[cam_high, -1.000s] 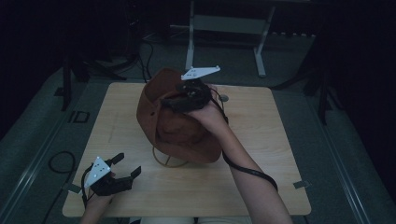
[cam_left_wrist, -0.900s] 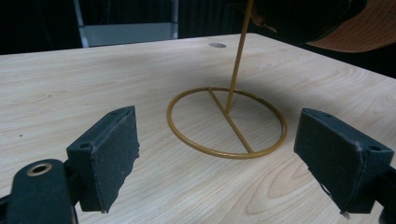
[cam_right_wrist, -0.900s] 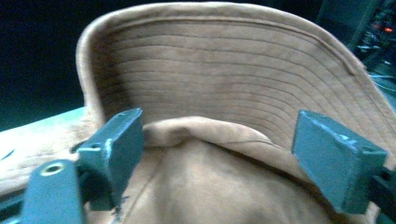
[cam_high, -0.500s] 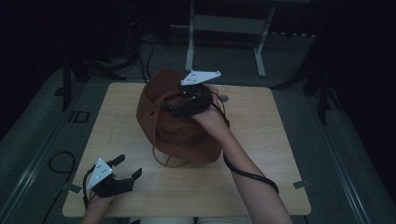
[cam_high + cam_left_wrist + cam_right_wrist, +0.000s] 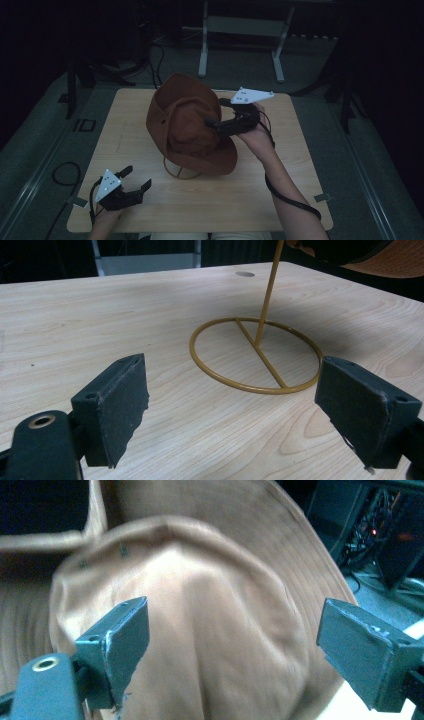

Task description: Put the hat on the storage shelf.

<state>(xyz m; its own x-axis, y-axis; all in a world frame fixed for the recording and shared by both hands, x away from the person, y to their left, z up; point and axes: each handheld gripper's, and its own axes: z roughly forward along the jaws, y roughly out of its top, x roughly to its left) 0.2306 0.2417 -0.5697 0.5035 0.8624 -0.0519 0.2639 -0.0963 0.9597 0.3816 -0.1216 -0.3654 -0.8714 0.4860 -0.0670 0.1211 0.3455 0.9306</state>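
I saw a brown brimmed hat sitting tilted on a thin gold wire stand near the middle of the pale wooden tabletop. The stand's ring base lay flat on the wood with a straight bar across it and a slim rod rising from that bar up toward the hat's brim, which showed at the upper right corner of the left gripper view. From the high view a little of the ring peeked out below the brim on the side of the hat nearest me.

My right gripper was at the hat's right side, its jaws pointing into the crown. In the right gripper view the jaws stood wide apart with the soft, creased crown of the hat between them and close behind; I could not tell whether either pad touched the fabric. The picture there was a bit blurred. The grey plate on top of that gripper stood out above the hat's right edge, and the cable trailed back along my forearm.

My left gripper was well apart from the hat, down toward the tabletop's near left corner, low over the wood. Its jaws were also spread wide with nothing between them, and in the left gripper view they pointed toward the stand's ring, which lay just beyond them.
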